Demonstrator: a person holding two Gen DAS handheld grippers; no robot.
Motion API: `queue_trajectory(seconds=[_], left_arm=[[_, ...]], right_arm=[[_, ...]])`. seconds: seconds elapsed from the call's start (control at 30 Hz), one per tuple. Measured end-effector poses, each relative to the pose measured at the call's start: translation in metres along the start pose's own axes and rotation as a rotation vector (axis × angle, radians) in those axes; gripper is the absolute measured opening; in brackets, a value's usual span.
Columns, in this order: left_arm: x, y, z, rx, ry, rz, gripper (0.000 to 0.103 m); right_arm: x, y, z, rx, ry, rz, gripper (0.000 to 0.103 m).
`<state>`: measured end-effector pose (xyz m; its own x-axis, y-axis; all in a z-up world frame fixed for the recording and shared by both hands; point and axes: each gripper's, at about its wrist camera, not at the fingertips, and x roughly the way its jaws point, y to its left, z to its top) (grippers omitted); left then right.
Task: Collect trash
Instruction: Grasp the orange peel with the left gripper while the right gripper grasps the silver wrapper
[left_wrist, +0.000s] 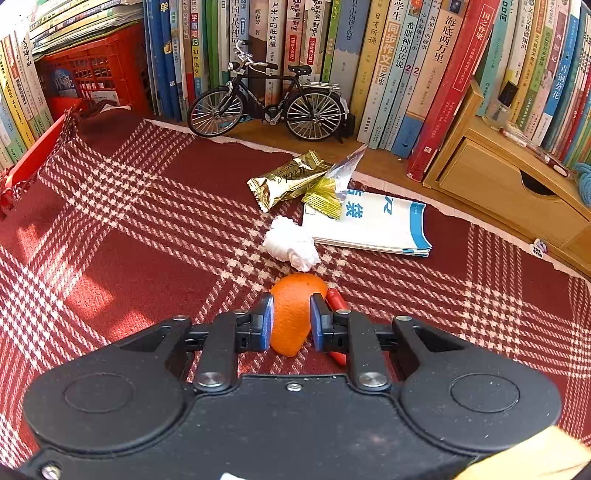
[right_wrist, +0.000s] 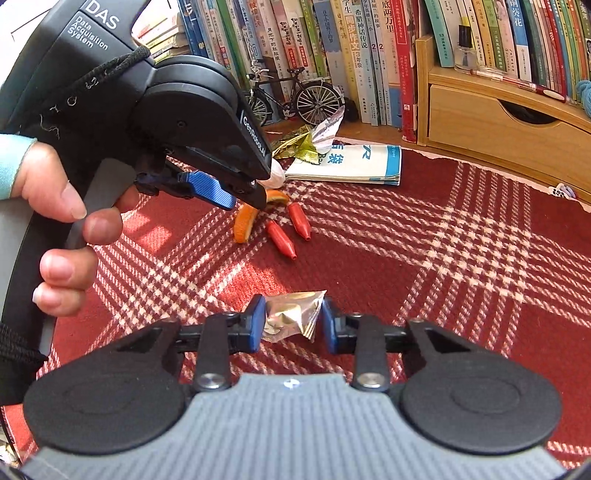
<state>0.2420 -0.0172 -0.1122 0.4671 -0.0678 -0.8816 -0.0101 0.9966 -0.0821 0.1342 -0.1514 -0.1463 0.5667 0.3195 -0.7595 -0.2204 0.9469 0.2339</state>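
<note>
- Step in hand: pickup of two pieces of trash at once, one per claw. Both grasps are at the closing stage; neither piece is lifted yet, as far as I can judge.
- Left claw (left_wrist: 291, 322): an orange peel (left_wrist: 293, 314) stands between the blue pads. The left pad looks to be against the peel; at the right pad I cannot confirm firm contact. I record it as closing around the peel, grip not proven.
- Right claw (right_wrist: 293, 323): a crumpled gold-and-silver wrapper (right_wrist: 293, 314) lies between the pads, resting on the red checked cloth (right_wrist: 424, 258). The pads stand at its two ends, apparently touching; the foil is only lightly squeezed, so the hold is unconfirmed.
- Seen from the right wrist, the left claw points steeply down at the peel, with a second curl of peel (right_wrist: 243, 225) just beside its tip.
- Remaining trash on the bench: a white tissue ball (left_wrist: 291, 243) just beyond the peel, two gold wrappers (left_wrist: 291, 179) further back, partly on a blue-and-white booklet (left_wrist: 376, 225).
- Two red caps (right_wrist: 291, 225) lie close beside the peel; one touches or nearly touches my left claw's right finger. Whether they count as trash I cannot tell.
- Next move calls for: finishing both squeezes, then a straight lift, checking that each piece comes up with its claw.
- Risk, in my judgement: foil may slip out, and the curved peel may pivot. No bin is in view in either picture.
</note>
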Motion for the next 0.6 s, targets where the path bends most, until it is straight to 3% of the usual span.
queue_trajectory(seconds=[0.07,0.13,0.2,0.37,0.4,0.43,0.6], left_arm=[[0.003,0.001,0.002,-0.002,-0.002,0.008,0.023],[0.009,0.002,0.005,-0.015,0.01,0.017,0.041],[0.017,0.001,0.006,-0.02,0.032,0.008,0.046],[0.031,-0.006,0.001,-0.005,0.077,0.008,0.044],[0.032,-0.007,0.001,-0.001,0.077,0.02,0.04],[0.033,-0.009,0.0,0.006,0.076,0.037,0.03],[0.024,-0.009,0.001,0.024,0.051,0.013,0.026]], right_arm=[[-0.004,0.0,0.0,0.005,-0.004,0.007,0.035],[-0.007,0.0,0.0,0.014,-0.003,0.009,0.034],[-0.008,0.0,0.0,0.014,-0.004,0.013,0.033],[-0.008,0.0,-0.002,0.006,0.007,0.047,0.031],[-0.008,0.0,-0.002,0.004,0.007,0.051,0.03],[-0.008,0.001,-0.002,0.003,0.007,0.052,0.029],[-0.009,0.0,-0.002,0.019,0.002,0.05,0.027]])
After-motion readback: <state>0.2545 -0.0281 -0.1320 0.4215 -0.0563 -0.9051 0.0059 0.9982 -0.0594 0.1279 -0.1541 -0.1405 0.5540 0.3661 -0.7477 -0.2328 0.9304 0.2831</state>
